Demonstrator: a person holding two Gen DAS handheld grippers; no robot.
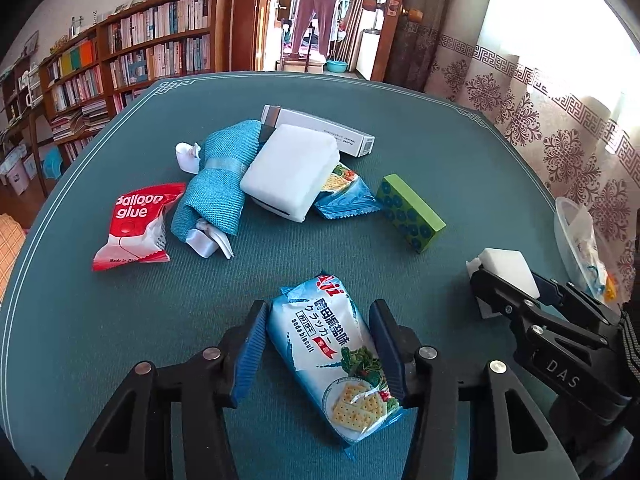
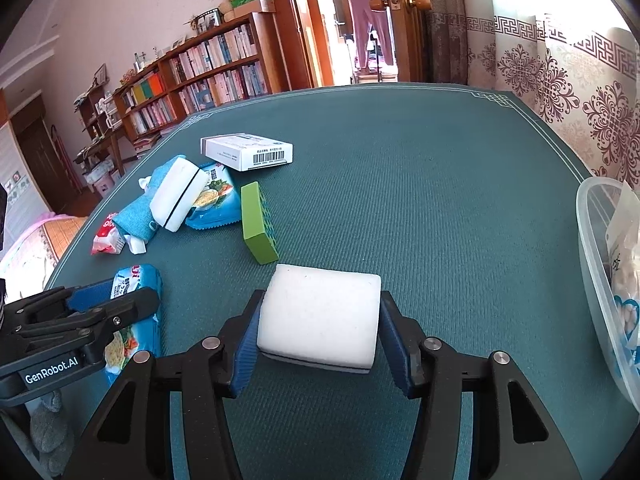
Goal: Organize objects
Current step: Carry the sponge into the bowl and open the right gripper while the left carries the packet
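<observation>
Two tongs work over a teal-covered surface (image 1: 120, 320), each closed around its own item. The left tongs (image 1: 318, 340) hold a blue soda biscuit packet (image 1: 332, 356) between their ribbed blue pads, which press against both long sides of the packet as it lies on the cloth near the close edge. The right tongs (image 2: 319, 326) grip a white sponge block (image 2: 320, 316), pads against its two ends, and in the left wrist view this same block shows at the right, pinched in the black fingers. Farther back sits a loose cluster: a red and white Balloon glue packet (image 1: 134, 228) at the left, a rolled teal towel (image 1: 218, 184) tied with white ribbon just beside it, and a larger white sponge (image 1: 290, 172) leaning on the towel and lying over a second biscuit packet (image 1: 344, 196). A long white carton (image 1: 320, 128) with a barcode lies behind that sponge. A green block (image 1: 412, 212) with a blue dotted side stands apart to the right of the cluster, between it and the right tongs. A clear plastic tub (image 2: 596, 280) holding bagged goods sits at the far right edge of the surface. Bookshelves (image 1: 152, 48) line the wall beyond.
</observation>
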